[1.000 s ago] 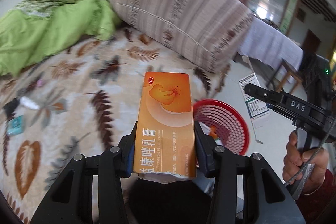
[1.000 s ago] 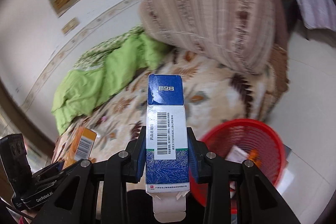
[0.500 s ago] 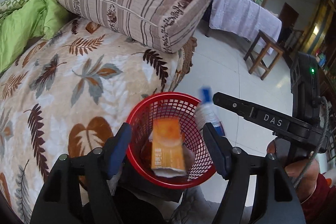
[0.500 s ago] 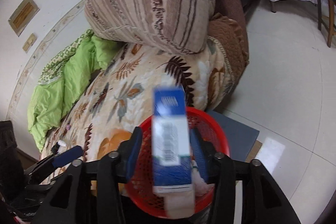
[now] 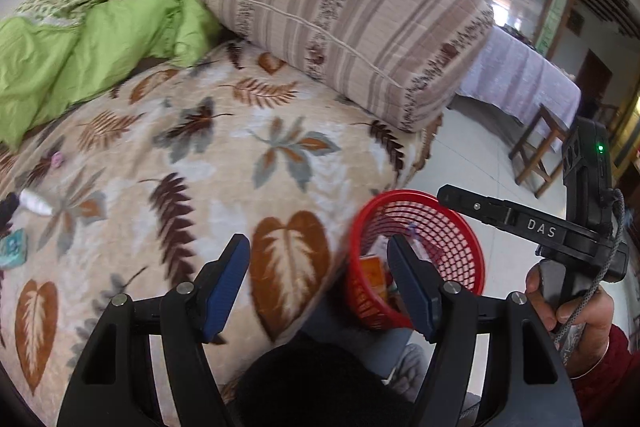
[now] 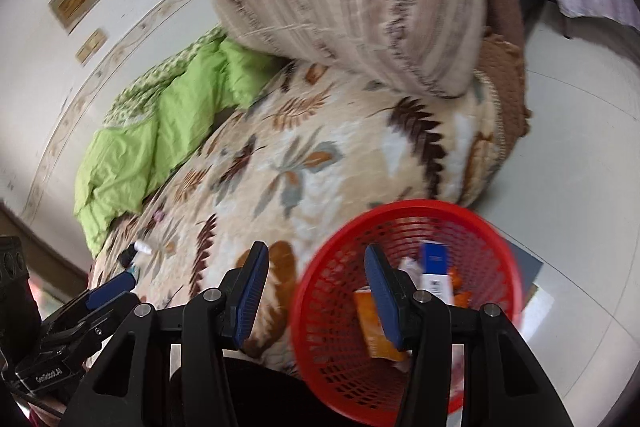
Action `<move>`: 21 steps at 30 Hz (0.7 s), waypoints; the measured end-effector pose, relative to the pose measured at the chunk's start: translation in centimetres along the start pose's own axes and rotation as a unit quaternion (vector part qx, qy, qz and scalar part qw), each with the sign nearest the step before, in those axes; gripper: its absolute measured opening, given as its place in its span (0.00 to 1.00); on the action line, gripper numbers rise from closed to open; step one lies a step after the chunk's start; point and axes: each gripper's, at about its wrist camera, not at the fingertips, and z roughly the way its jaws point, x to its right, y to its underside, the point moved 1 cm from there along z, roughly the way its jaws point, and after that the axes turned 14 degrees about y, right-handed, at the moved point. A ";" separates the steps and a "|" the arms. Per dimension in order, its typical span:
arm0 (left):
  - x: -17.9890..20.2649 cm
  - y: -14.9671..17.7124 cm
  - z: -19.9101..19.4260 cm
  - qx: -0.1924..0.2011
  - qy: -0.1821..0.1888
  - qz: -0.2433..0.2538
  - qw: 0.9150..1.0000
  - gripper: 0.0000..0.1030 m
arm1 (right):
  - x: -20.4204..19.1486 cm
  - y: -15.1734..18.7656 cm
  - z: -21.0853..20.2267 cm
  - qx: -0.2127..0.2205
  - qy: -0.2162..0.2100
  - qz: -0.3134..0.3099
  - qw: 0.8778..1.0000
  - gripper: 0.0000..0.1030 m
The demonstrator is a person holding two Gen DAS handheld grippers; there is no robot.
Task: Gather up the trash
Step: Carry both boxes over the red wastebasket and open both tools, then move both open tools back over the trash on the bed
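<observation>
Hovering beside red basket (image 6: 404, 307), both left gripper (image 5: 320, 283) and right gripper (image 6: 316, 291) spread, empty. Remaining white tube (image 5: 35, 202), probably light and slippery; best pinched mid-body.

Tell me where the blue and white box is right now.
In the right wrist view, the blue and white box stands inside the red basket on the floor beside the bed, right of the orange box.

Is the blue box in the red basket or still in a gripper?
In the basket: the blue box stands among the trash there, and the right gripper is open, holding nothing.
</observation>
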 end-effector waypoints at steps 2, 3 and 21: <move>-1.8 0.4 -1.4 0.008 -0.009 -0.015 1.000 0.68 | -1.9 -0.1 0.3 -0.002 -0.010 -0.017 1.000 0.51; -2.8 0.6 -2.1 0.014 -0.018 -0.022 1.000 0.68 | -3.0 -0.2 0.4 -0.002 -0.015 -0.027 1.000 0.51; -26.6 8.0 -15.7 0.124 -0.245 -0.288 0.917 0.68 | -29.6 1.8 11.3 -0.080 -0.113 -0.258 0.956 0.52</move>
